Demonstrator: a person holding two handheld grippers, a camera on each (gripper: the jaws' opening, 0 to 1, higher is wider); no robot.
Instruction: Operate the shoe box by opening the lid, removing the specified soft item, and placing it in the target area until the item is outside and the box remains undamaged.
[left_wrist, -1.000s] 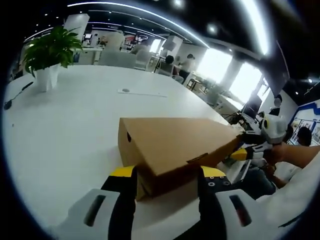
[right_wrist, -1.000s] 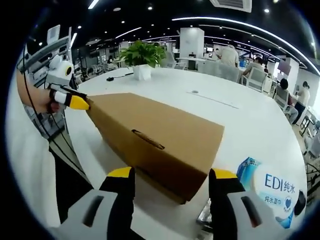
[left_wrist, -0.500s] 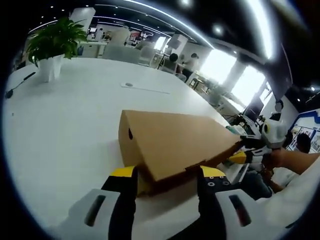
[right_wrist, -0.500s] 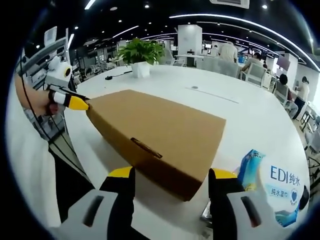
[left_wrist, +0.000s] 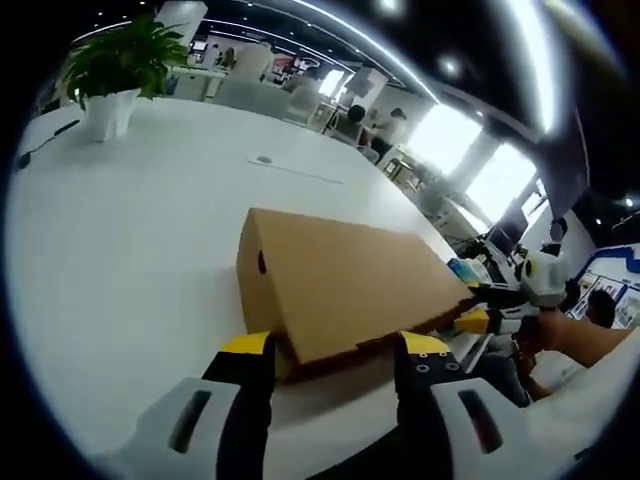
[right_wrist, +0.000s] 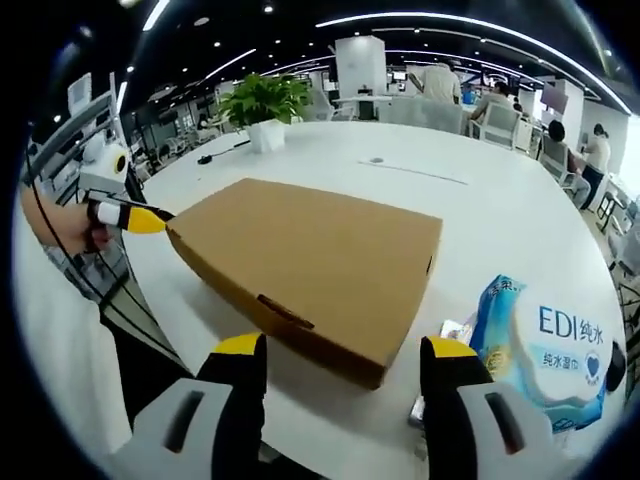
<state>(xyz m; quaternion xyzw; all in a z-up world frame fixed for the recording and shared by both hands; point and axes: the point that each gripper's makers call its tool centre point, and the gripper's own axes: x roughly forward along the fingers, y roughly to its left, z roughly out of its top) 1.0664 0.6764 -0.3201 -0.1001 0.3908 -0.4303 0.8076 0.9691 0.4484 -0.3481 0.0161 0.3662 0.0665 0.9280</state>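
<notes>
1. Left gripper (left_wrist: 333, 352): two yellow-tipped jaws spread apart, one near corner of the box (left_wrist: 340, 285) between them; whether they touch the cardboard cannot be told.
2. Right gripper (right_wrist: 343, 352): two jaws likewise parted, the box's opposite near corner just ahead of them, no contact visible.
3. One brown cardboard box on the white table (left_wrist: 130, 230), lid (right_wrist: 320, 265) closed down over it.
4. One blue-and-white pack of wipes (right_wrist: 545, 350), right of the right gripper, beside the box.
5. One potted plant (left_wrist: 115, 70), far across the table from both grippers.
6. Several people seated in the background.
</notes>
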